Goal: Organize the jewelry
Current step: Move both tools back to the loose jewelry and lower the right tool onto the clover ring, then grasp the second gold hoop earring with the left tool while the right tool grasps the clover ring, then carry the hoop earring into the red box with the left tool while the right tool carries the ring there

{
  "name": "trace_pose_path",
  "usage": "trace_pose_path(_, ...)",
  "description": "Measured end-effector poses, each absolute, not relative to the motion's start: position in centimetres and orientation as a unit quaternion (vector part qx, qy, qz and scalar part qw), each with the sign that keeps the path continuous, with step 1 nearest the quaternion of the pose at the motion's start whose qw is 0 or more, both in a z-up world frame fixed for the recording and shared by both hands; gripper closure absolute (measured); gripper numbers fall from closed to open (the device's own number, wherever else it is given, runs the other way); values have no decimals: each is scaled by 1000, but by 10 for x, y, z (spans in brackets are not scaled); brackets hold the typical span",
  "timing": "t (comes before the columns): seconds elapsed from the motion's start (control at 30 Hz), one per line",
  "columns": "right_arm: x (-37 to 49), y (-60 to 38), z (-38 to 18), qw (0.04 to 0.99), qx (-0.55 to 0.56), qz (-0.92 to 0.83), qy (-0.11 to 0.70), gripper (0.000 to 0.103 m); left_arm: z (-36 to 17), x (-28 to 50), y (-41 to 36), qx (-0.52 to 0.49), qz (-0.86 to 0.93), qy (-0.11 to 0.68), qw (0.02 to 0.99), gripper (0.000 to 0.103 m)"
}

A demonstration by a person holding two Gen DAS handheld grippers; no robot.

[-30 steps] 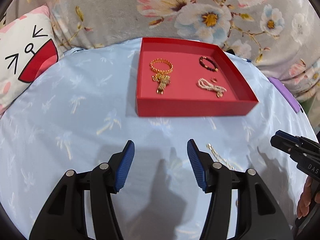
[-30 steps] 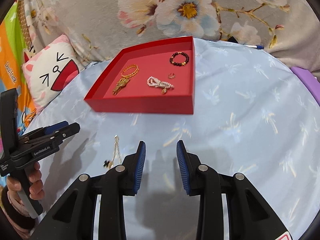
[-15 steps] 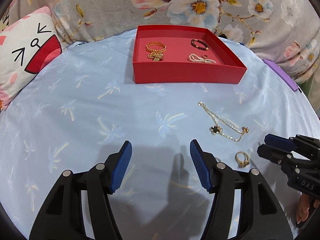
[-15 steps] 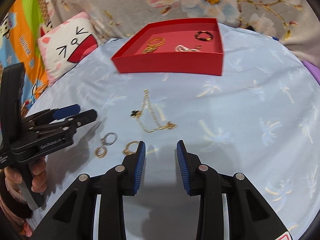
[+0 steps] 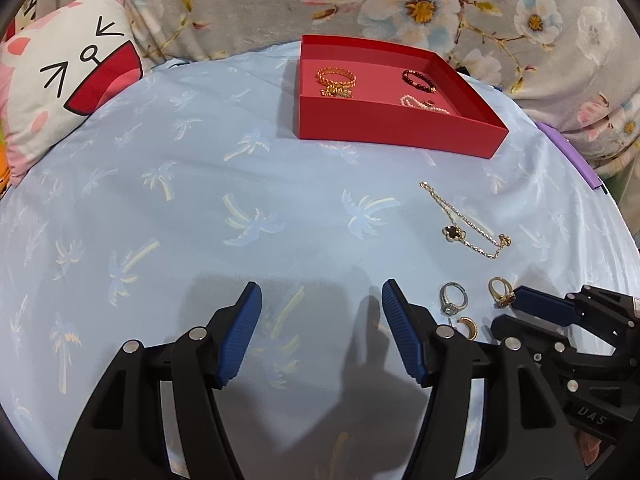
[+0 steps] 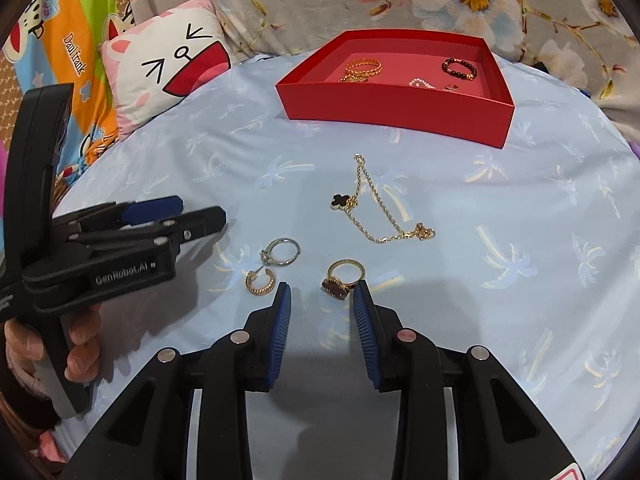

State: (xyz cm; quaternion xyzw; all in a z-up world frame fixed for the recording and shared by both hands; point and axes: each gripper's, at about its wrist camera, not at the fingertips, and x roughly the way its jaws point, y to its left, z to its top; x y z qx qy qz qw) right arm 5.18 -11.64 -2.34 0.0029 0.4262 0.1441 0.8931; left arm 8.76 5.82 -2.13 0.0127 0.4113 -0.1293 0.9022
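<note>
Both cameras have drawn back and down since the earlier pictures: the red tray [image 6: 394,110] has receded toward the top of each frame, and the loose pieces now lie close before the tongs.

Item 1, ring with dark red stone [image 6: 343,279]: lower centre of the right view, just ahead of the right tongs [image 6: 322,318], which stand partly open and hold nothing. Judged light, hard and slippery; best pinched across the band, stone clear of the pads.

Item 2, silver ring [image 6: 281,253], and item 3, gold hoop earring [image 6: 261,281]: left of centre, near each other. Small and stiff, likely to skate on the cloth.

Item 4, gold chain with black clover charm [image 6: 378,208]: mid-frame, spread loosely. Limp and tangle-prone; take at the charm or a bunched stretch.

Left tongs [image 5: 322,334]: wide open, empty, over bare blue bedsheet [image 5: 200,208].

Already in tray: gold bangle [image 6: 363,67], dark bead bracelet [image 6: 459,69], pearl strand [image 5: 424,104].
</note>
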Motion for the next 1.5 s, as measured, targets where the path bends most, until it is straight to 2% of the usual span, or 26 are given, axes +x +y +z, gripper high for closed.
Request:
trace_pose_path(0.27,58,-123,-24,898,5,125,422,90,-22,82,47,31,-150,408,900,39)
trace_pose_path(0.8,60,-150,-11,909,26,99,403,90,-24,54,1,74,-222,403,885,38)
trace_pose_path(0.93,60,-150,-11,909,25,98,404,89,-25,55,-2,77,-215,403,886,47)
trace_pose_path(1.0,60,-150,-10,909,25,98,403,89,-24,54,-3,79,-220,401,886,59)
trace_pose_path(1.07,60,-150,-11,909,26,98,403,89,-24,53,-4,81,-225,400,885,64)
trace_pose_path(1.17,60,-150,-10,910,27,97,403,89,-24,51,-4,82,-238,399,882,78)
trace_pose_path(1.2,60,-151,-11,910,28,96,403,89,-24,51,-3,81,-240,399,881,85)
trace_pose_path(1.5,60,-152,-10,910,29,96,402,89,-22,51,0,70,-252,403,877,86)
